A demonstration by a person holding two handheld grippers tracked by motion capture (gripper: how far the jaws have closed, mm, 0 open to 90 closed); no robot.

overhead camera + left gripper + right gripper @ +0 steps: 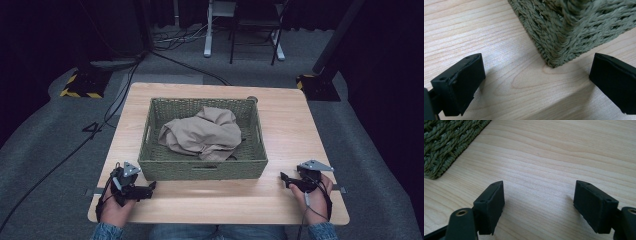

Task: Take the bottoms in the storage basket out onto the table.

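A green woven basket (202, 169) stands in the middle of the wooden table (290, 125), with a crumpled tan cloth (202, 134) lying inside it. My left gripper (150, 188) rests on the table just off the basket's near left corner (554, 58); its jaws stand wide apart with nothing between them (536, 82). My right gripper (284, 179) rests near the basket's near right corner (439, 167), open as well, with bare wood between its jaws (539, 202).
The table's near edge (220, 217) runs just behind both hands. Beyond the table lie grey carpet, black cables (55, 165), stand bases with yellow-black tape (80, 90) and white desk legs (207, 35).
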